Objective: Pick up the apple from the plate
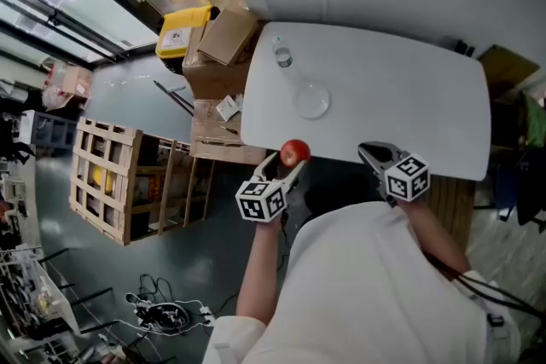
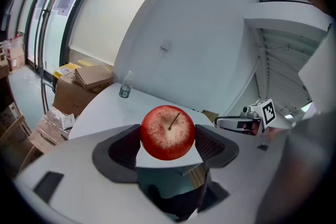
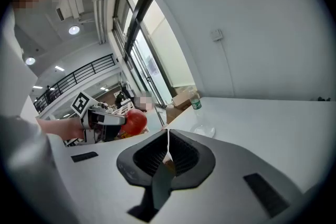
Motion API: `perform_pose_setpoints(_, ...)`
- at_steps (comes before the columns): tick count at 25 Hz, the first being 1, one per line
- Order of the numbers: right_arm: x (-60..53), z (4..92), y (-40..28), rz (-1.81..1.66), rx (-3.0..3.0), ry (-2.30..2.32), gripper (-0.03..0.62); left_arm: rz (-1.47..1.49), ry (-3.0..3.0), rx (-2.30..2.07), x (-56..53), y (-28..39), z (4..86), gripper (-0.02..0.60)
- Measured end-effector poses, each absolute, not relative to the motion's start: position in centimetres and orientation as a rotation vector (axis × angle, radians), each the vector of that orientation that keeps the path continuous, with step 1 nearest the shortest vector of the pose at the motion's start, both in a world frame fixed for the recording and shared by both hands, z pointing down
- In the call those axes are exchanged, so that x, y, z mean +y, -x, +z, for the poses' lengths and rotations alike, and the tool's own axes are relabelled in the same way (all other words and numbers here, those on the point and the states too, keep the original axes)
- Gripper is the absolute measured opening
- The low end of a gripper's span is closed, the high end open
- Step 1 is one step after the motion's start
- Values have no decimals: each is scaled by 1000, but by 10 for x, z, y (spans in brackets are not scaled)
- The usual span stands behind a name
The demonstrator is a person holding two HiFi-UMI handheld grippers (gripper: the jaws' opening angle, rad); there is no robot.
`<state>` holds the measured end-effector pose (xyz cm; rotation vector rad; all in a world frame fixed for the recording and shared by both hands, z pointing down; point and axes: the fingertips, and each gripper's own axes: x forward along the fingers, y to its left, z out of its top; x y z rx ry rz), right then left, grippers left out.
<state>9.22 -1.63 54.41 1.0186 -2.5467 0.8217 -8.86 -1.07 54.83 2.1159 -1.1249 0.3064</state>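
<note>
A red apple (image 1: 294, 153) with a pale speckled top (image 2: 168, 132) is clamped between the dark pads of my left gripper (image 1: 292, 158), which is shut on it and holds it in the air just off the near edge of the white table (image 1: 401, 89). The clear glass plate (image 1: 311, 101) lies bare on the table, beyond the apple. My right gripper (image 1: 374, 154) is shut with nothing in it, its jaws pressed together (image 3: 167, 150) over the table's near edge. From the right gripper view the apple (image 3: 135, 121) and the left gripper show at the left.
A small water bottle (image 1: 282, 55) stands at the table's far left corner, behind the plate (image 3: 203, 130). Cardboard boxes (image 1: 223, 43), a yellow bin (image 1: 181, 31) and a wooden crate (image 1: 128, 175) crowd the floor left of the table. Dark chairs sit at the right.
</note>
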Motion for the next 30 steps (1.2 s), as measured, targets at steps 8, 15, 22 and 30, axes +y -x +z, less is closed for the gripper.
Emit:
perform_pose_setpoints(8,-36,538,-110,804,-2584,-969,37,255,-2087,-1187,-13,77,544,327)
perform_pose_setpoints(15,-47,537,-111,808,-2604,-935,37,241,-2074,-1220,-17,74,542,327)
perform_pose_setpoints(22,-52,537,-109,806,-2611,-920,37,243,-2072,-1233,-21,76,541,327)
perform_pose_setpoints(30,-57,534,-113,801,-2613,-915,37,243,-2080,-1241,-28,72,536,327)
